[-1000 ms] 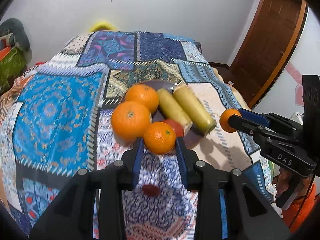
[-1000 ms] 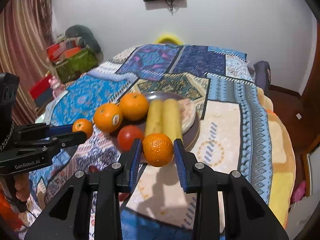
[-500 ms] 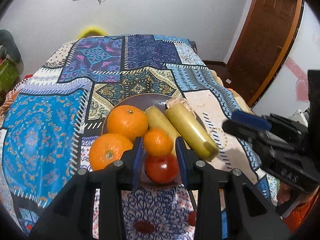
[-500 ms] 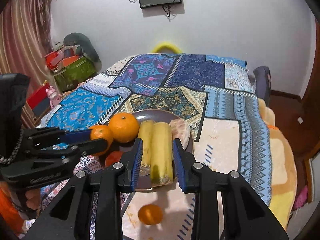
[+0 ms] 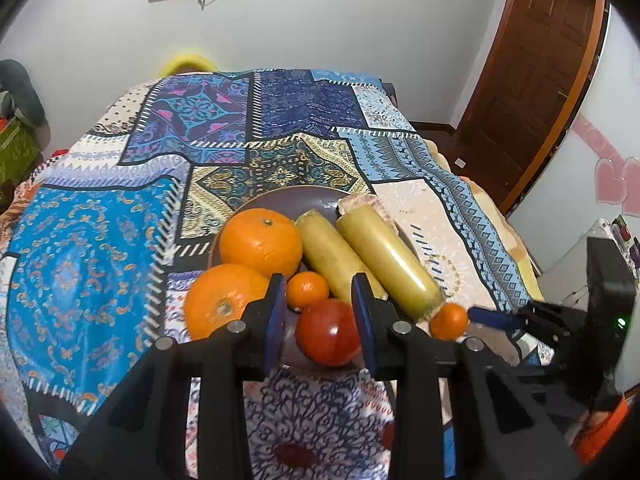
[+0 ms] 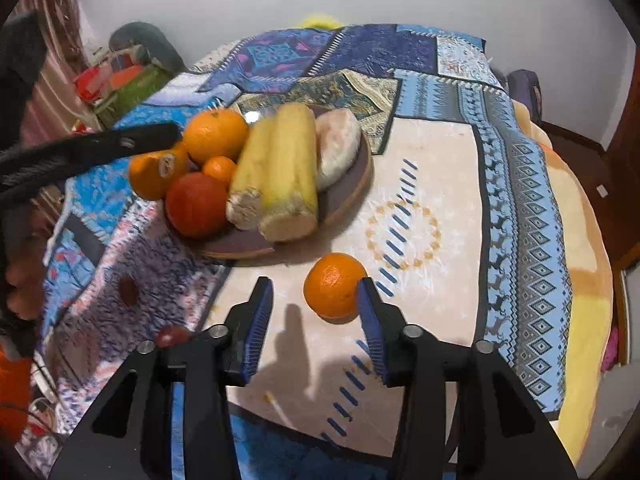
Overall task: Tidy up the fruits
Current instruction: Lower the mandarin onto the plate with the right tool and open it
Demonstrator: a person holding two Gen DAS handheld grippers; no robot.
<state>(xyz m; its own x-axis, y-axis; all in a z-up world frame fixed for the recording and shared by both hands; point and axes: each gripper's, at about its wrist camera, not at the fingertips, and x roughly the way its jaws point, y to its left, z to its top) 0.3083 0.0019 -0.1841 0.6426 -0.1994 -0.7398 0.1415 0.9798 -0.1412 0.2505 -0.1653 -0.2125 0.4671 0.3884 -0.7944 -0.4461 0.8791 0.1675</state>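
A patchwork bedspread [image 6: 460, 184] covers the bed in a white-walled room with a wooden door [image 5: 532, 76]. The brown plate [image 6: 352, 184] holds oranges, a tomato [image 6: 196, 204] and two yellow stalks. The left gripper [image 5: 320, 312] hangs over it, jaws released. The right gripper [image 6: 316, 312] has just been opening; a mandarin [image 6: 334, 290] lies on the cloth between its jaws, ungripped

Fruit heaped on brown plate [image 6: 352, 188]; one mandarin [image 6: 334, 290] on cloth beside

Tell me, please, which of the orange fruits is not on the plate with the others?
The small orange lying alone on the cream patch of the cloth, just in front of the plate and beside the right tool's right finger; the other oranges sit piled at the plate.
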